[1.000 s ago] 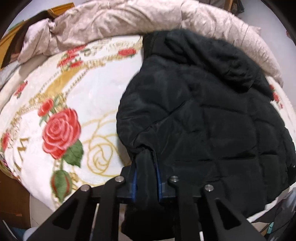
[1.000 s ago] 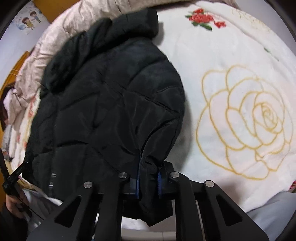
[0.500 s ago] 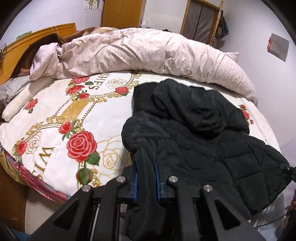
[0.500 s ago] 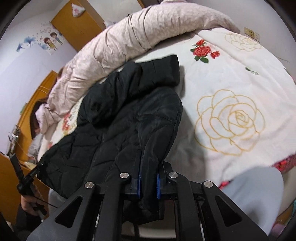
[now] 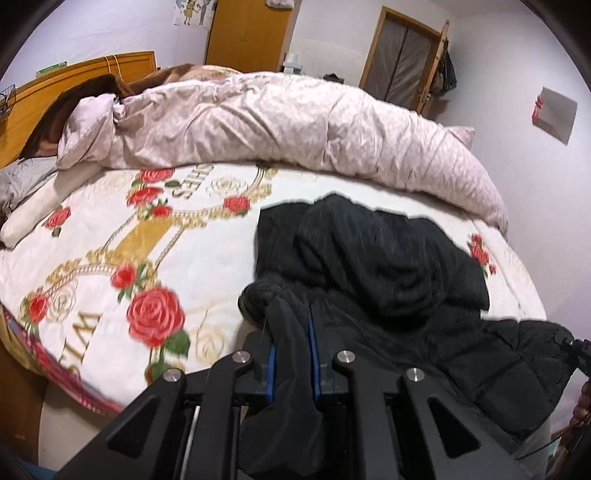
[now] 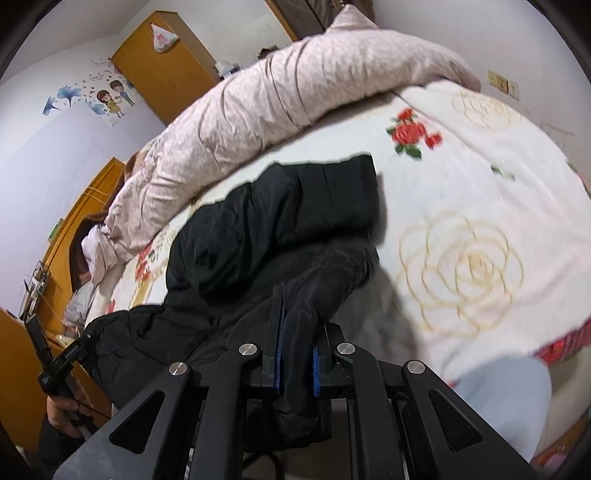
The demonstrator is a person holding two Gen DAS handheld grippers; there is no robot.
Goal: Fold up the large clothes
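A black quilted jacket (image 5: 388, 266) lies on the rose-printed bedspread (image 5: 110, 258), its hood end toward the far side. My left gripper (image 5: 291, 354) is shut on the jacket's near left corner, dark fabric bunched between the blue pads. In the right wrist view the same black jacket (image 6: 280, 221) runs away from me, and my right gripper (image 6: 297, 363) is shut on its near right corner. The near hem hangs lifted between both grippers, off the bed's front edge. The far end still rests on the rose-printed bedspread (image 6: 480, 184).
A rolled pinkish duvet (image 5: 295, 125) lies across the far side of the bed. A wooden headboard (image 5: 74, 74) and a wardrobe (image 5: 247, 33) stand behind. A person's hand (image 6: 62, 410) holds the other gripper at lower left.
Both grippers have risen and tipped upward with the jacket's near corners held, so the hem has come up off the bed and the room's walls and duvet have come into sight.
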